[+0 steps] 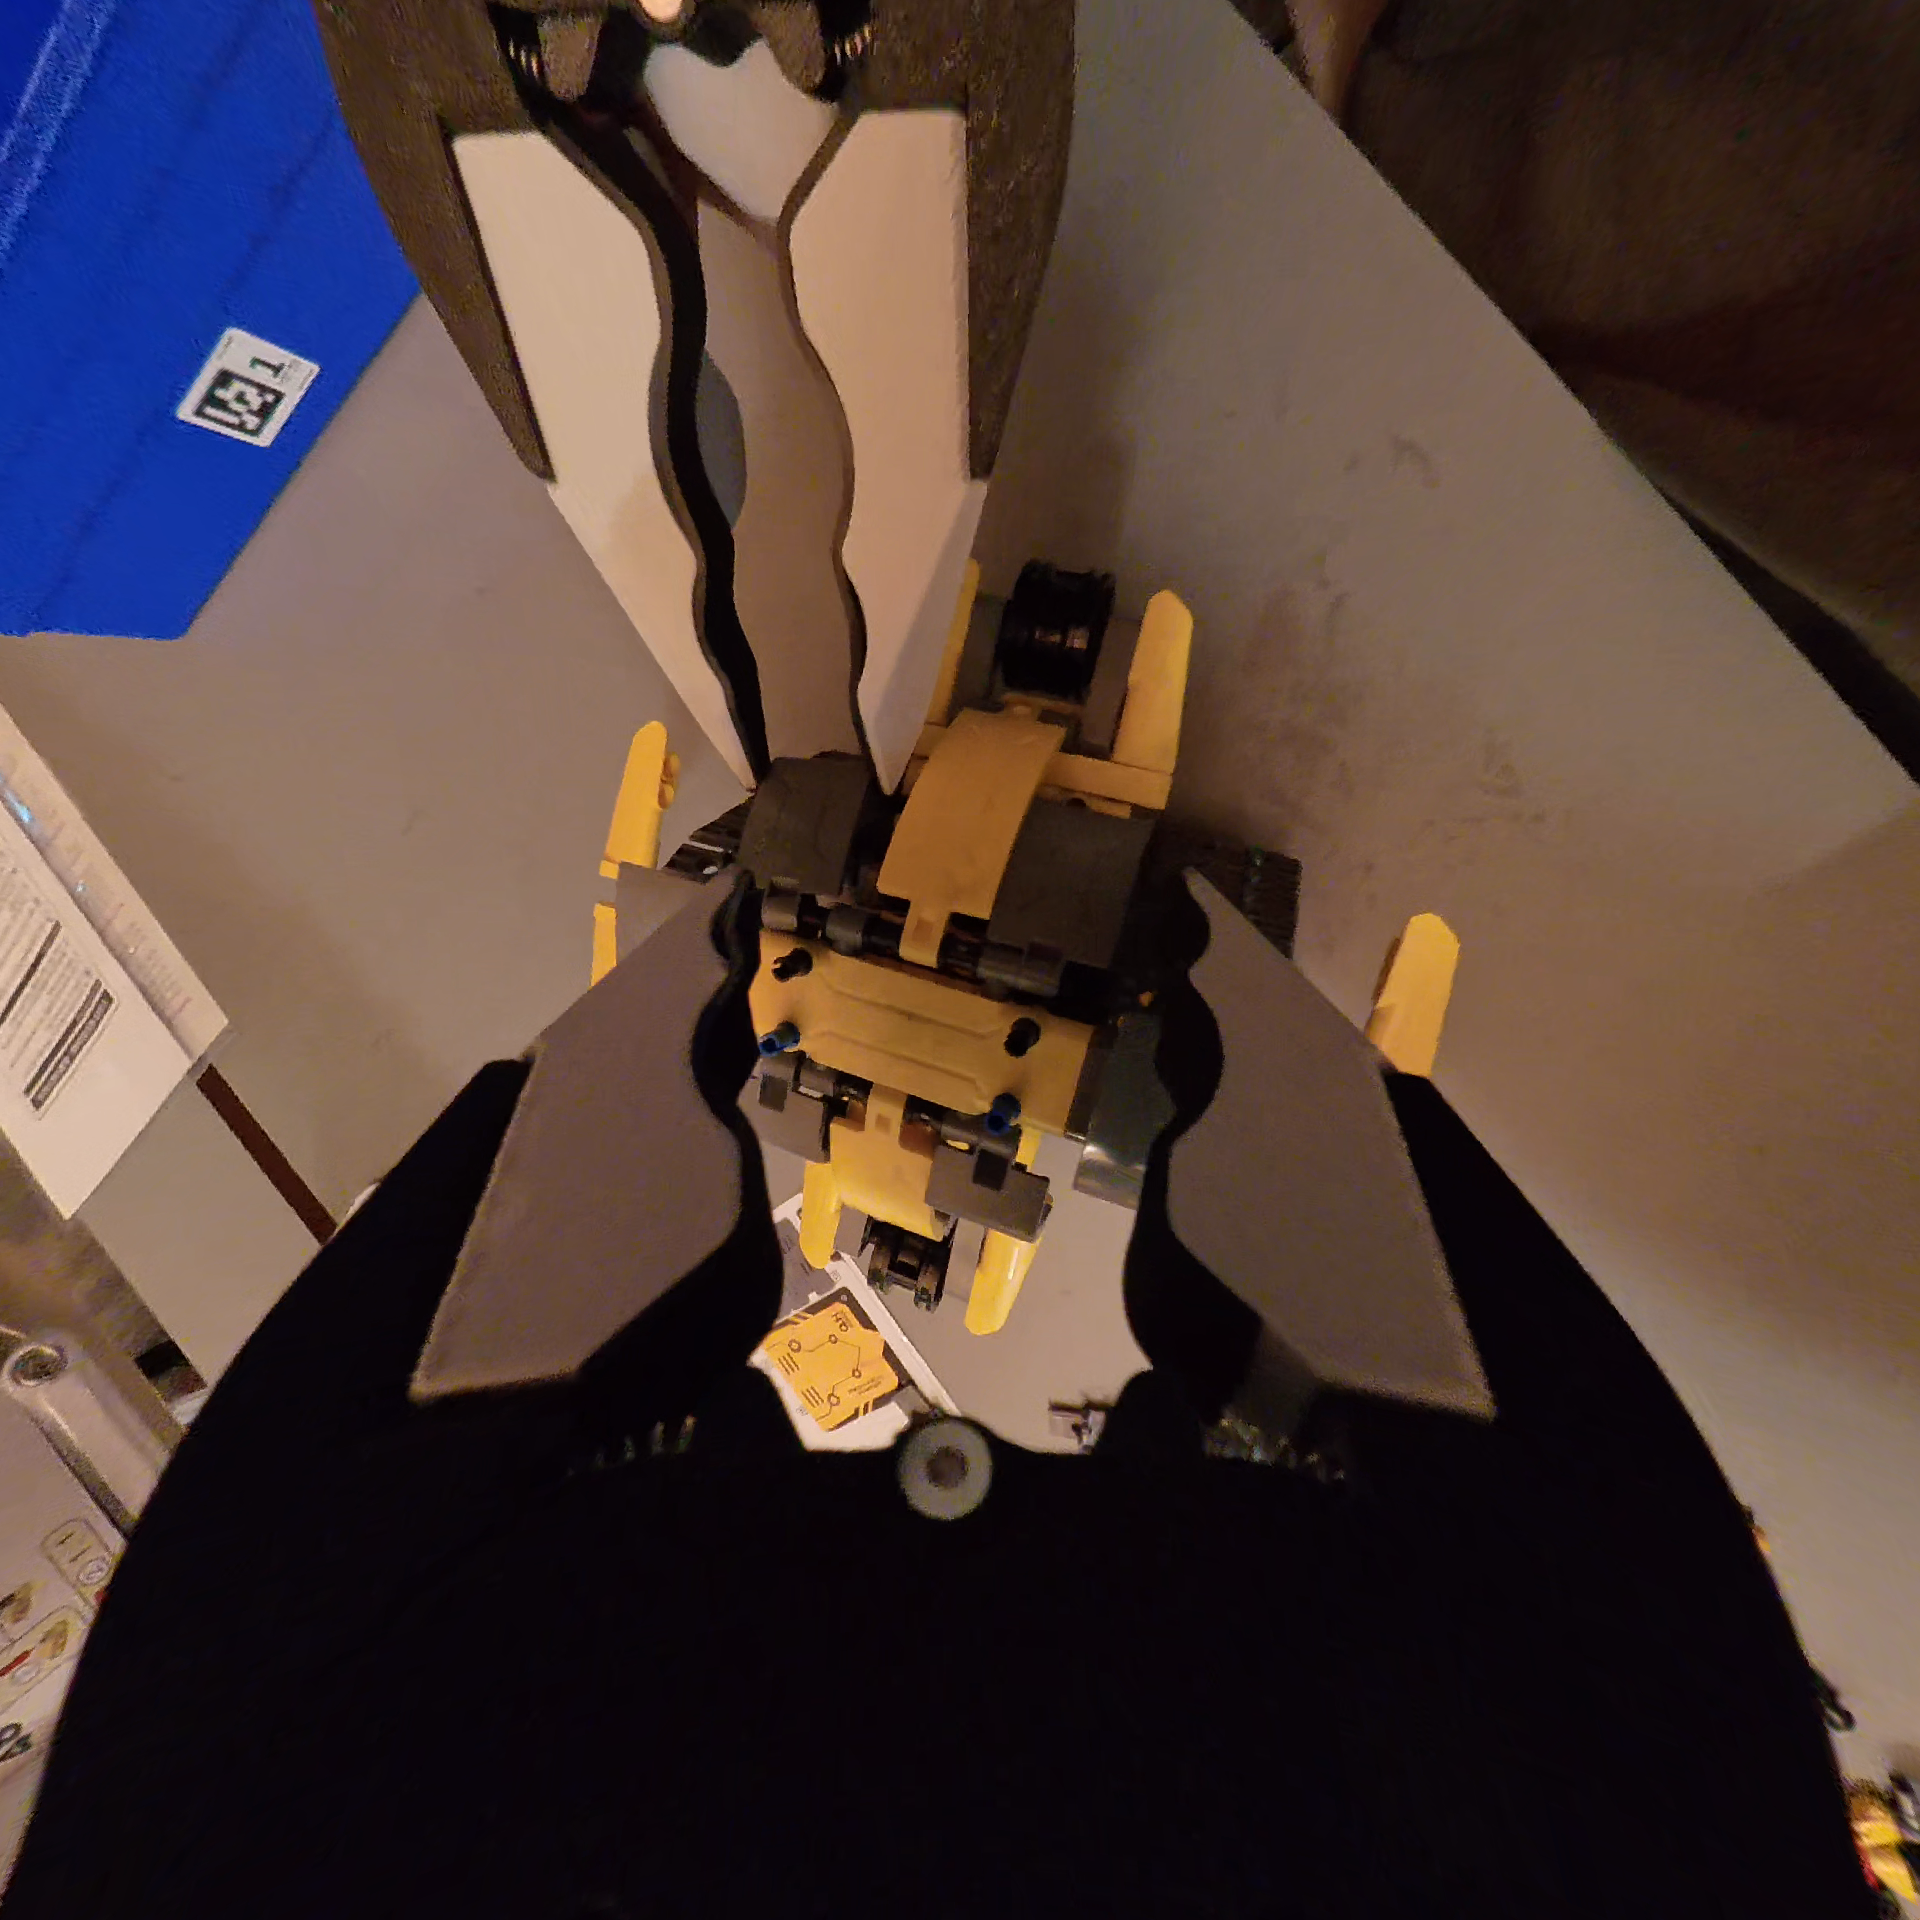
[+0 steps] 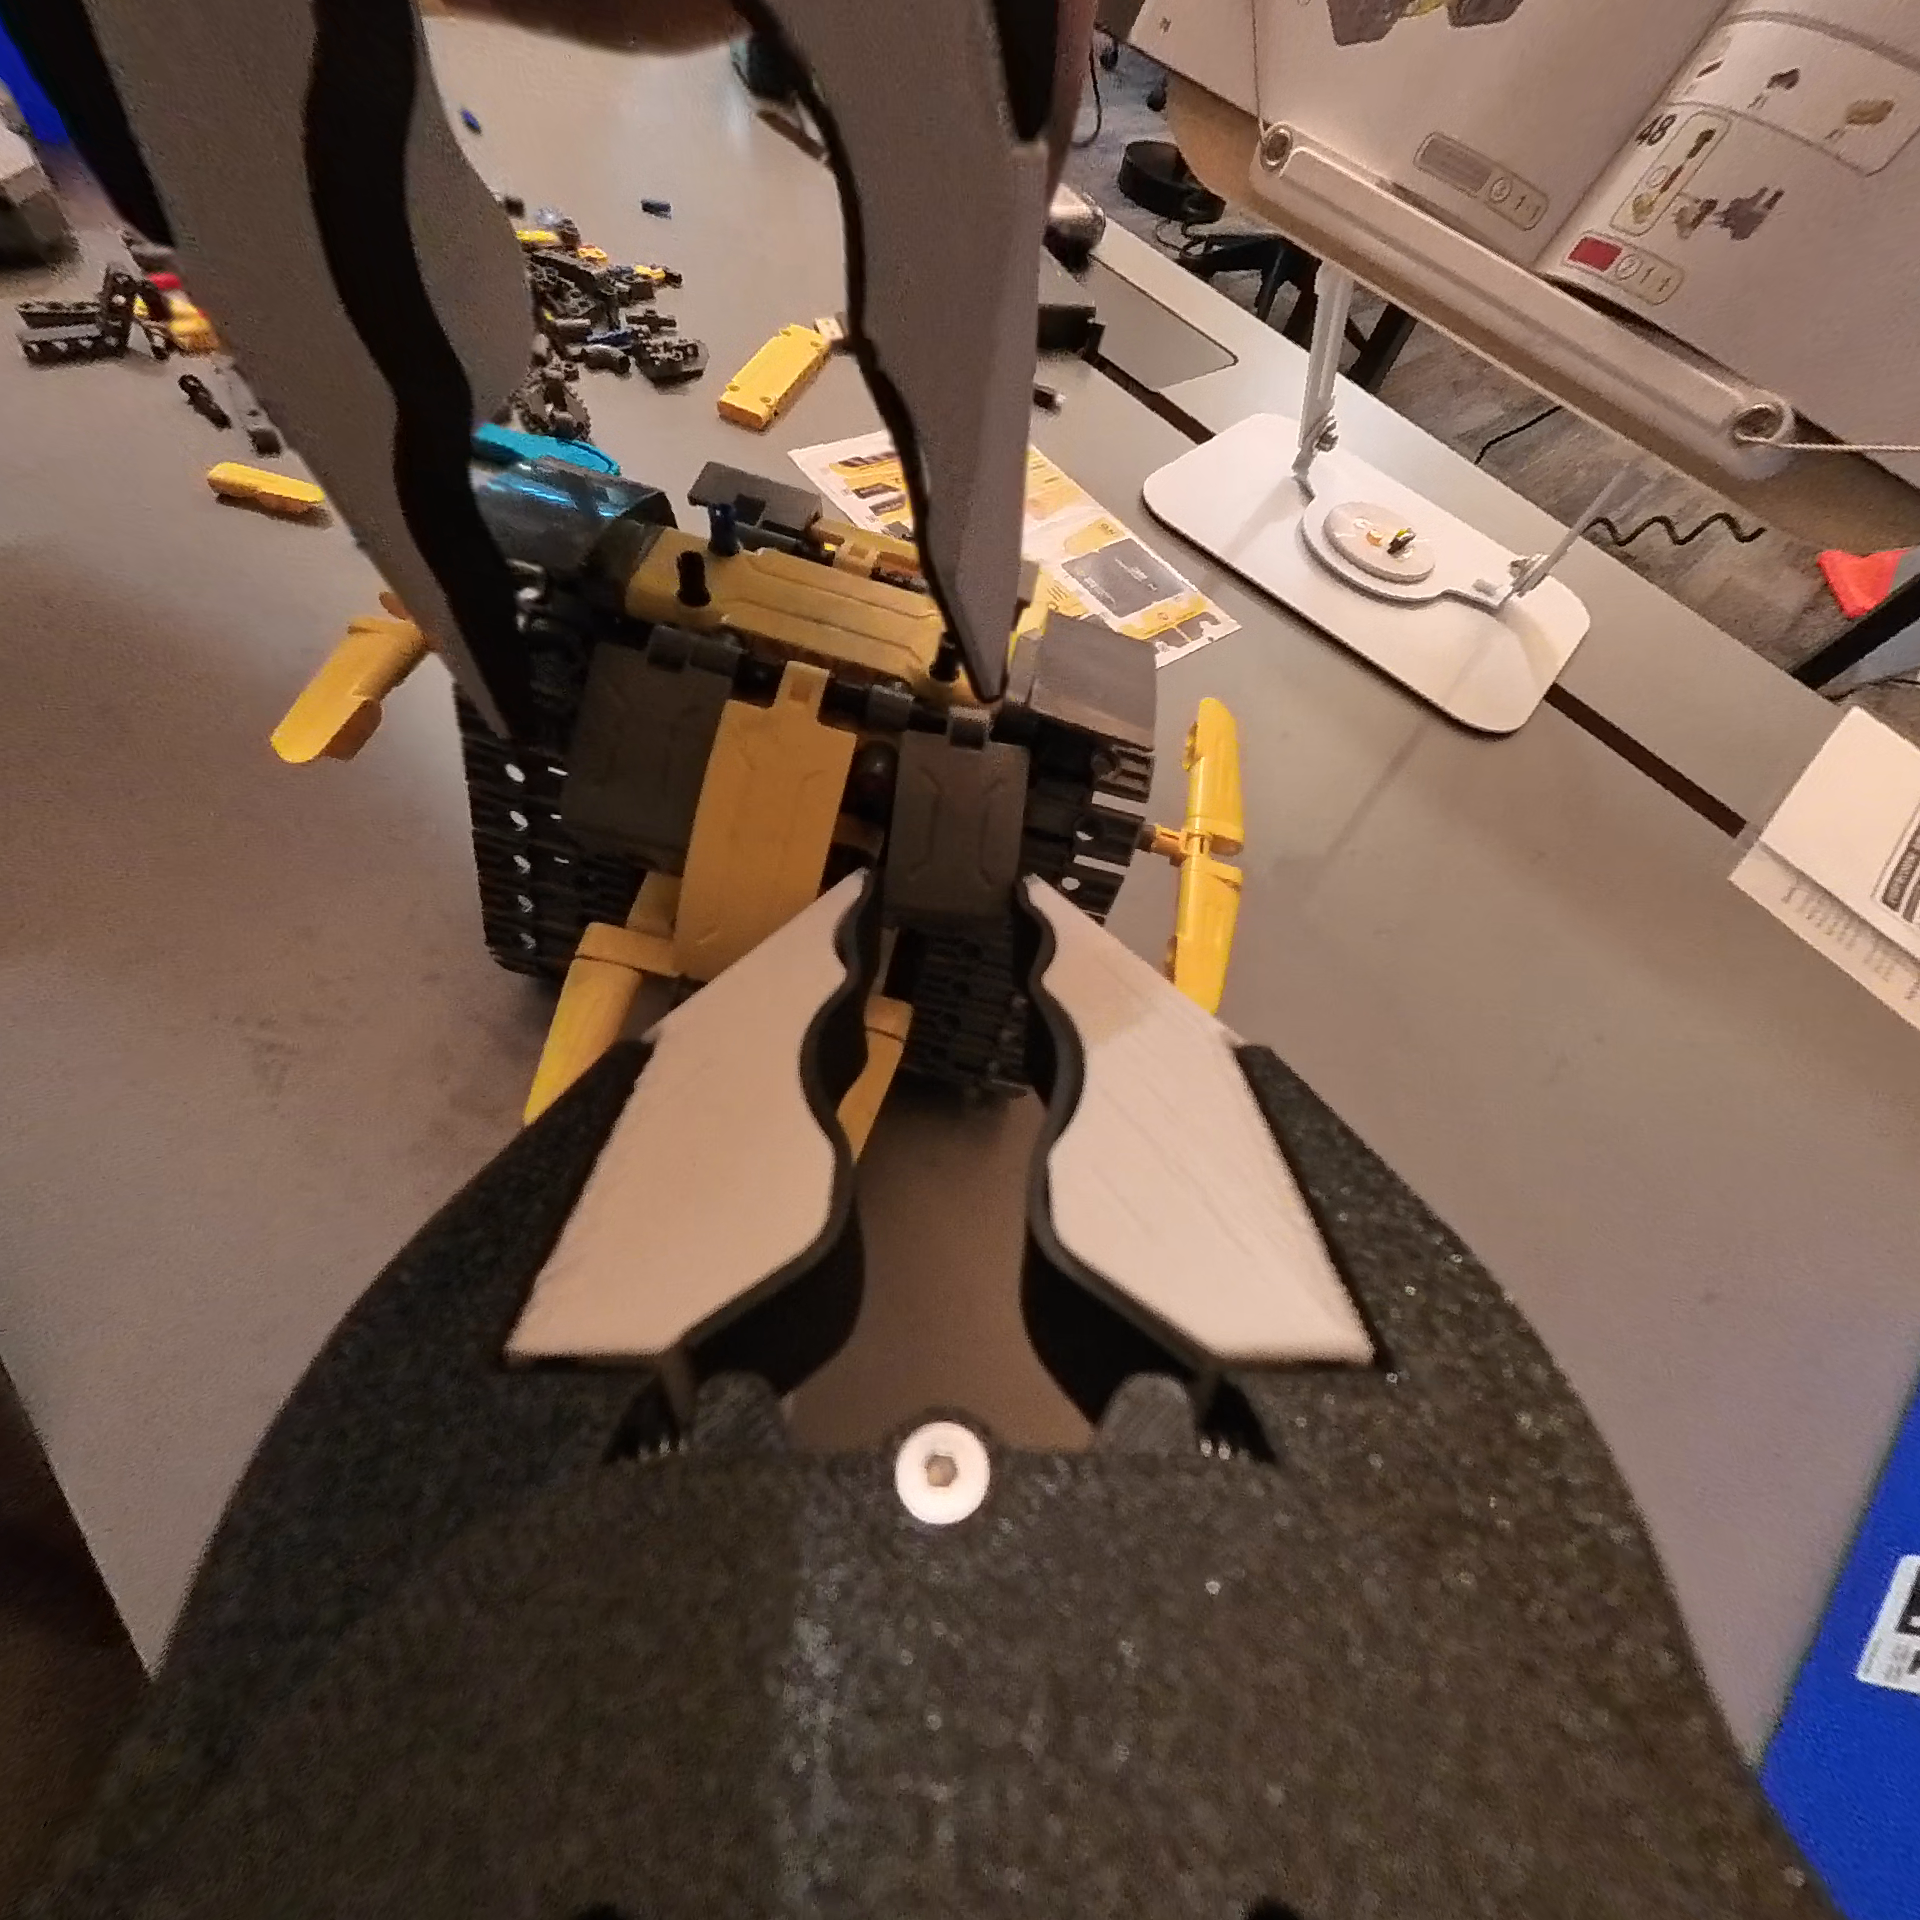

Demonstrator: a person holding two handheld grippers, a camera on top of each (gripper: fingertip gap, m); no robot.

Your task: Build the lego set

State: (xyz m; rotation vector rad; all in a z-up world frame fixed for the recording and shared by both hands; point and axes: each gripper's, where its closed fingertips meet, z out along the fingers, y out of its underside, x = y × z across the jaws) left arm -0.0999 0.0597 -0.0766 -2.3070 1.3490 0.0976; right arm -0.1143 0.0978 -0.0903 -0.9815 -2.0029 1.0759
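A yellow and dark grey brick-built tracked vehicle (image 1: 925,1029) stands on the grey table (image 1: 1351,582); it also shows in the right wrist view (image 2: 769,790). My left gripper (image 1: 961,888) straddles its body, one finger against each side, clamped on it; in the right wrist view it (image 2: 740,710) comes down from above. My right gripper (image 2: 945,881) is shut on a dark grey hinged panel (image 2: 951,821) on the vehicle's end. In the left wrist view the right gripper (image 1: 826,779) reaches in from the top onto that panel (image 1: 810,826).
Loose bricks (image 2: 592,301) and yellow parts (image 2: 774,379) lie behind the vehicle. A sticker sheet (image 2: 1122,582) lies beside it. A white stand (image 2: 1371,561) holds an open instruction booklet (image 2: 1558,156). A blue box (image 1: 156,312) stands at the table's side. Left tips to right tips: about 5 cm.
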